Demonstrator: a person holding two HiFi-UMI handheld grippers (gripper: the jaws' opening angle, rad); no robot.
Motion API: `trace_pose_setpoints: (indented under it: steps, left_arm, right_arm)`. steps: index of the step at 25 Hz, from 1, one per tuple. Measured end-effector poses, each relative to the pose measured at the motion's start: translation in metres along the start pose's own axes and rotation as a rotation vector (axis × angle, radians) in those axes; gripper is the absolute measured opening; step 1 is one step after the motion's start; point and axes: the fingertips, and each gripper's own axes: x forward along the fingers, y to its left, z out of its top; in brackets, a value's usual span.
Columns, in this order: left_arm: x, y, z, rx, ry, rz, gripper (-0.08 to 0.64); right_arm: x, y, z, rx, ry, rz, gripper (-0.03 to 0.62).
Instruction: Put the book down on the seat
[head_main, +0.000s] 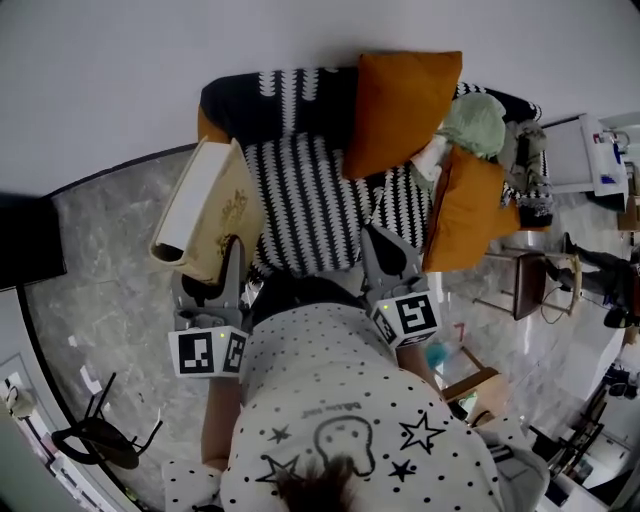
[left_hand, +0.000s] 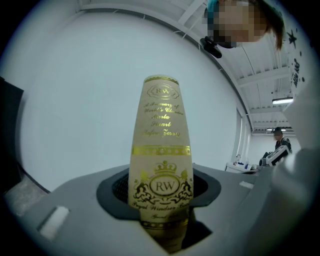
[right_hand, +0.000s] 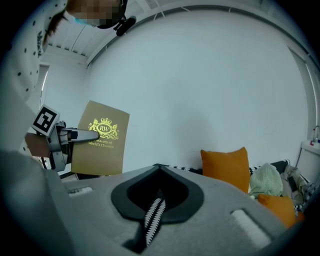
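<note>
My left gripper (head_main: 232, 250) is shut on a thick cream book (head_main: 205, 210) with a gold crest, holding it up left of the seat, above the floor. In the left gripper view the book's spine (left_hand: 161, 165) stands upright between the jaws (left_hand: 162, 200). The right gripper view shows the book's cover (right_hand: 100, 140) clamped by the left gripper (right_hand: 75, 134). The seat (head_main: 305, 200) has a black-and-white striped cover. My right gripper (head_main: 375, 240) hangs over its front part with jaws together (right_hand: 155, 215), holding nothing; striped fabric shows through the slit.
Two orange cushions (head_main: 400, 105) (head_main: 470, 205) and a pale green bundle (head_main: 475, 122) lie on the seat's back and right side. A white side table (head_main: 580, 150) stands at right, a small wooden table (head_main: 525, 280) below it, a black stool (head_main: 95, 435) at lower left.
</note>
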Motion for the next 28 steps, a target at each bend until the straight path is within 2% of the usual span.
trace_pose_setpoints:
  steps: [4,8,14,23,28]
  left_arm:
    - [0.007,0.006,0.005,0.006,-0.007,-0.021,0.233]
    - [0.013,0.015,0.001,0.01,0.029,-0.045,0.233]
    - [0.016,0.017,0.002,-0.004,0.043,-0.075,0.232]
    - [0.018,-0.01,-0.008,-0.042,0.048,-0.075,0.232]
    - [0.015,-0.014,-0.006,-0.032,0.045,-0.062,0.233]
  right_arm:
    - [0.017,0.004,0.005,0.003,-0.014,0.0,0.003]
    - [0.028,0.009,0.012,0.008,-0.027,-0.014,0.003]
    - [0.026,0.01,0.013,-0.017,0.0,-0.035,0.003]
    - [0.027,-0.005,0.019,-0.038,-0.001,0.014,0.003]
    - [0.035,-0.003,0.018,-0.029,0.004,0.056,0.003]
